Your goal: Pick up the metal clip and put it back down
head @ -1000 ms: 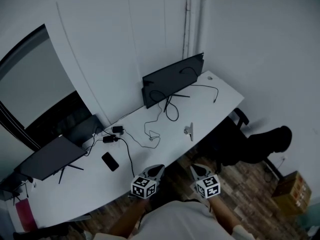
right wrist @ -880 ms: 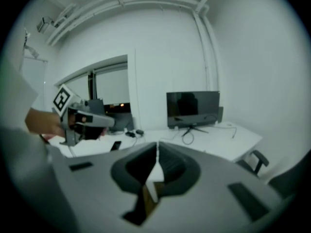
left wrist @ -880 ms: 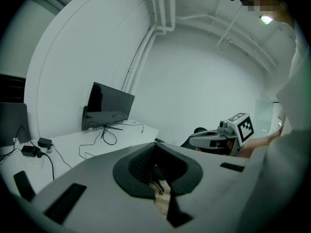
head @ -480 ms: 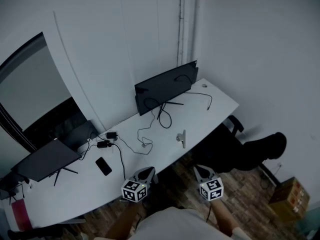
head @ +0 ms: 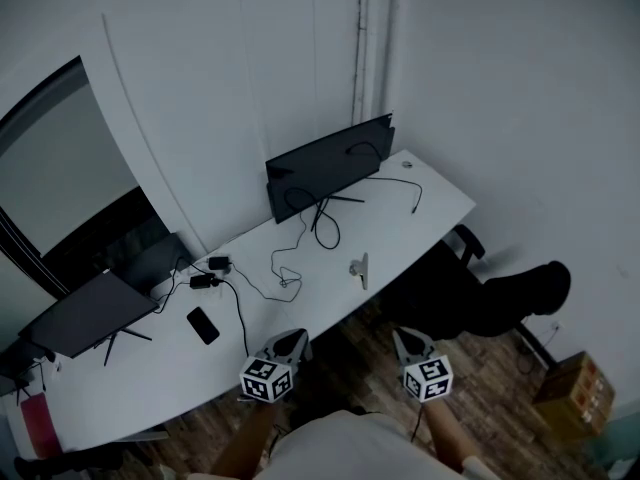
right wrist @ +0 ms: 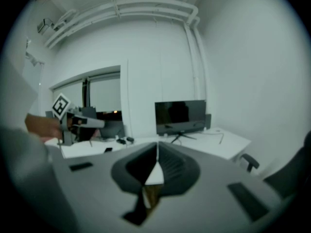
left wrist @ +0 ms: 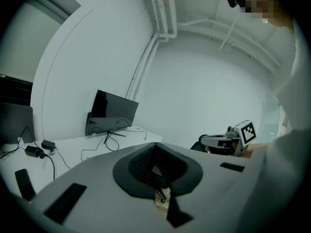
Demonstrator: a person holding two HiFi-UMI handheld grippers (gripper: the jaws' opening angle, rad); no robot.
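Both grippers were clenched with nothing between the jaws. The left gripper (head: 289, 342) and the right gripper (head: 408, 339) hung at the lower centre of the head view, in front of the counter (head: 400, 218) and well apart from the metal clip (head: 359, 268).

The clip stood at the centre of the frame, near the front edge of the counter. I think the main danger was a reach made with the jaws not opened first: closed tips would push the clip and not take it, and a small push toward that edge could send it down to the wooden floor (head: 500, 378). The clip looked thin and small, so a grip placed off its middle could let it turn or slip out. A loose cable (head: 285, 268) lay just left of it, and a wide approach from that side might catch it.

The counter was white, long and curved, running from lower left to upper right. It carried a dark monitor (head: 330, 163) at the back, a phone (head: 203, 325) at the left, and another dark screen (head: 90, 313) farther left. The walls were plain and pale, with a pipe (head: 370, 38) going up. A dark chair (head: 500, 298) and a cardboard box (head: 570, 393) stood at the right.
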